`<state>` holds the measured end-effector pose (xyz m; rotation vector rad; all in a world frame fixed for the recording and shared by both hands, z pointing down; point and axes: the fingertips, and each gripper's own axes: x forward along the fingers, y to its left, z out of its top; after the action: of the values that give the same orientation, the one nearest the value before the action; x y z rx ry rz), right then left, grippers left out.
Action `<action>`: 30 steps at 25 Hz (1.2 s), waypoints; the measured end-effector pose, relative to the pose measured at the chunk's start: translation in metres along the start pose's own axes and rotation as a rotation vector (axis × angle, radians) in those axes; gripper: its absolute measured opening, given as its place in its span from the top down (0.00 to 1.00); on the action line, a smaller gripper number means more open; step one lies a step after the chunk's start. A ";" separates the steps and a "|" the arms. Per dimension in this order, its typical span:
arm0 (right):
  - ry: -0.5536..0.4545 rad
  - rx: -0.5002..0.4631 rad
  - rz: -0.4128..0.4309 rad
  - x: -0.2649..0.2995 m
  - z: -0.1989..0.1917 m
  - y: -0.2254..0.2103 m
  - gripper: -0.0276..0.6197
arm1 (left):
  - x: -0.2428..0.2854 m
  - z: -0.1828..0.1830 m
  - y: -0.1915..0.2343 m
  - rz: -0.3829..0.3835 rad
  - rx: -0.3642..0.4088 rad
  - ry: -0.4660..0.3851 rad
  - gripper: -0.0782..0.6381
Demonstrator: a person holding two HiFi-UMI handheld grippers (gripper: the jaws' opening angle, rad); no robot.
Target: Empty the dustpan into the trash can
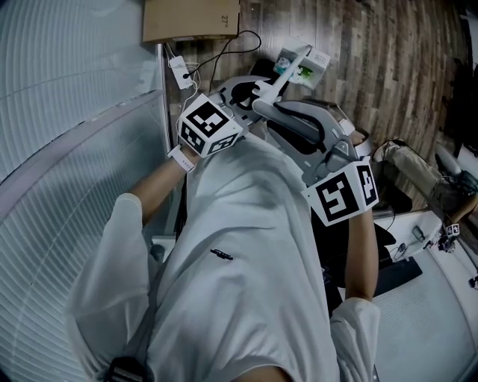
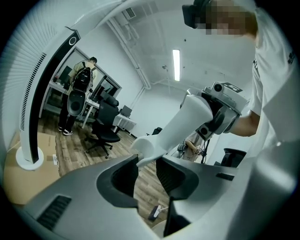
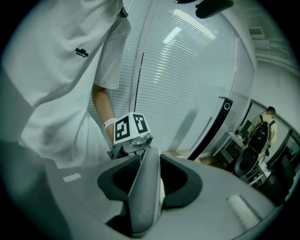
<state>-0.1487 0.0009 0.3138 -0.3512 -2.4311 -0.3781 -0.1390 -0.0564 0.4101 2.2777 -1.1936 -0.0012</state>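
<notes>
A long pale handle [image 3: 146, 187], which I take for the dustpan's, runs through my right gripper [image 3: 149, 194]. Its jaws are shut on the handle. The pan itself is out of sight. The handle reaches across to my left gripper [image 2: 147, 164], and its flared end [image 2: 146, 149] lies at that gripper's fingertips. Whether those jaws press on it does not show. In the head view both marker cubes, left [image 1: 210, 124] and right [image 1: 345, 193], are held close in front of my white shirt. A dark bin-like container [image 2: 232, 157] stands behind my right arm.
A small brush [image 2: 155, 212] lies on the wood floor below the left jaws. A tall tower fan [image 2: 33, 117] stands at the left by a cardboard box [image 1: 191, 20]. Office chairs [image 2: 106, 127], desks and a standing person [image 2: 78, 93] are further back. Window blinds [image 3: 187, 70] line one side.
</notes>
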 end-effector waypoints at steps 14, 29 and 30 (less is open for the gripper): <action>-0.014 -0.081 -0.113 -0.012 0.013 0.112 0.74 | -0.053 -0.050 -0.071 0.019 0.113 -0.043 0.72; -0.039 -0.157 -0.168 -0.041 0.056 0.155 0.74 | -0.095 -0.036 -0.121 0.060 0.134 -0.090 0.72; -0.038 -0.161 -0.171 -0.040 0.057 0.158 0.74 | -0.098 -0.037 -0.122 0.059 0.138 -0.092 0.72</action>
<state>-0.0962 0.1605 0.2737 -0.2212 -2.4814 -0.6500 -0.0965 0.0893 0.3583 2.3829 -1.3453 -0.0011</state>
